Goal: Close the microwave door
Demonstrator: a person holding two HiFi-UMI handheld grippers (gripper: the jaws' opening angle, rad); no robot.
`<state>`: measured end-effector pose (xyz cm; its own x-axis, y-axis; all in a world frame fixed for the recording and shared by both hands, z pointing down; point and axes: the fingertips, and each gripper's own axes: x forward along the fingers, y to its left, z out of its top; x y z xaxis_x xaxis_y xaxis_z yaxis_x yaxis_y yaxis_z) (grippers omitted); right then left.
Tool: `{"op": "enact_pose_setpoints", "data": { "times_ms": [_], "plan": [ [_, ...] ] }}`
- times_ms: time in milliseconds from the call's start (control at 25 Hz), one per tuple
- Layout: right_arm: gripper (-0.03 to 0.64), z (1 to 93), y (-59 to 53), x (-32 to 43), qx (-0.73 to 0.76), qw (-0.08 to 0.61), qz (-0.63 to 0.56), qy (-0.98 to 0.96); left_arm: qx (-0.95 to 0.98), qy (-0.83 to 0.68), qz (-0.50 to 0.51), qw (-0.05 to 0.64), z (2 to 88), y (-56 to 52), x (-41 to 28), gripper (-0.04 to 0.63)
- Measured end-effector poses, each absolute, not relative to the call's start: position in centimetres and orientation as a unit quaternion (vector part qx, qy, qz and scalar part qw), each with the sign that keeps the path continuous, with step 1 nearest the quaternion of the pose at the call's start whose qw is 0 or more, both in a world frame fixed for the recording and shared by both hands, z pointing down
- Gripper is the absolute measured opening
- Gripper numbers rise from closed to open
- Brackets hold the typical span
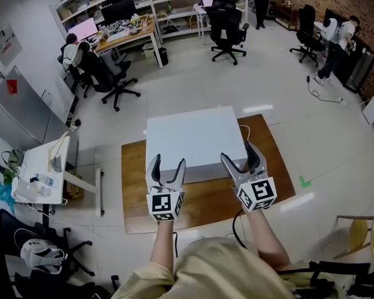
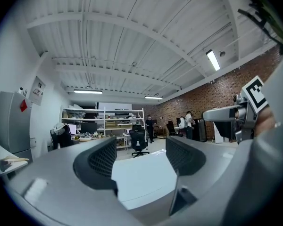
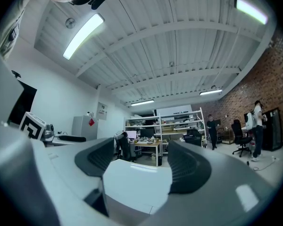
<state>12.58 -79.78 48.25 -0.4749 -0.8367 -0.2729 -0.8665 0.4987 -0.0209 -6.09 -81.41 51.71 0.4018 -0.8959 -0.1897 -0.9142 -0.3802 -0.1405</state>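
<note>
A white microwave (image 1: 193, 139) stands on a low wooden table (image 1: 137, 204), seen from above in the head view; its door face is hidden from this angle. My left gripper (image 1: 166, 166) hovers at the microwave's near left edge, jaws open with nothing between them. My right gripper (image 1: 240, 157) hangs at the near right corner, jaws also apart and empty. In the left gripper view the microwave's white top (image 2: 144, 175) shows between the fingers (image 2: 101, 164), with the right gripper's marker cube at the far right. The right gripper view shows the white top (image 3: 134, 178) between its jaws.
A cable runs down from the table's front by the right arm. A small white table (image 1: 40, 167) with bottles stands at left. Office chairs (image 1: 227, 30), desks and shelves fill the back; people stand at far right. A chair (image 1: 361, 232) sits at right.
</note>
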Motion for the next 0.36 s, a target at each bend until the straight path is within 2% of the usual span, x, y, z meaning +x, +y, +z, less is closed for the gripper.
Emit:
{"op": "enact_pose_setpoints", "data": {
  "times_ms": [360],
  "plan": [
    [0.347, 49.3, -78.2, 11.6, -0.495, 0.123, 0.062, 0.858, -0.835, 0.537, 0.043, 0.113, 52.6, -79.9, -6.2, 0.307]
  ]
}}
